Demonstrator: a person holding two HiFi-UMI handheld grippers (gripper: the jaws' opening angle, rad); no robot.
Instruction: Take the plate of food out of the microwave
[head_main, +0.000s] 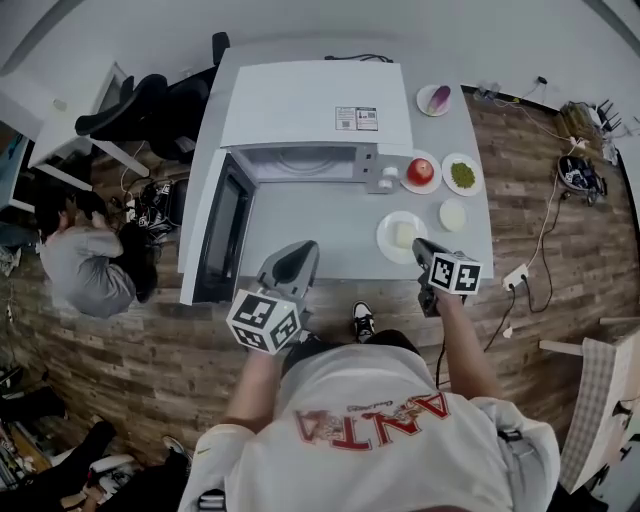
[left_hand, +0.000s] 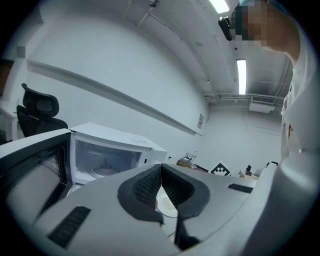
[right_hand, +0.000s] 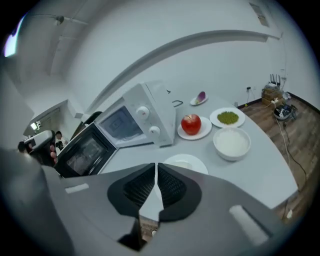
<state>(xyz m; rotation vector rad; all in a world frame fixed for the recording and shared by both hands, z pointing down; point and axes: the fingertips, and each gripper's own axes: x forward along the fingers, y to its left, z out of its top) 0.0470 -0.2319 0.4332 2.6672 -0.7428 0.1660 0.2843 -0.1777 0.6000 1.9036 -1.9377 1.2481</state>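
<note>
The white microwave (head_main: 310, 110) stands at the back of the grey table (head_main: 300, 225), its door (head_main: 222, 235) swung open to the left. Its cavity (left_hand: 105, 167) holds only the glass turntable. The white plate of pale food (head_main: 401, 236) rests on the table to the right of the open door, also seen as a plate (right_hand: 187, 162) just beyond my right jaws. My left gripper (head_main: 300, 250) hovers over the table's near edge, jaws together and empty. My right gripper (head_main: 420, 245) hangs just right of the plate, jaws also together and empty.
A red apple on a plate (head_main: 421, 172), a plate of green food (head_main: 462, 175), a white bowl (head_main: 453, 214) and a small dish with something purple (head_main: 435, 99) sit at the table's right side. A person (head_main: 85, 260) sits on the floor at left, near an office chair (head_main: 150, 105).
</note>
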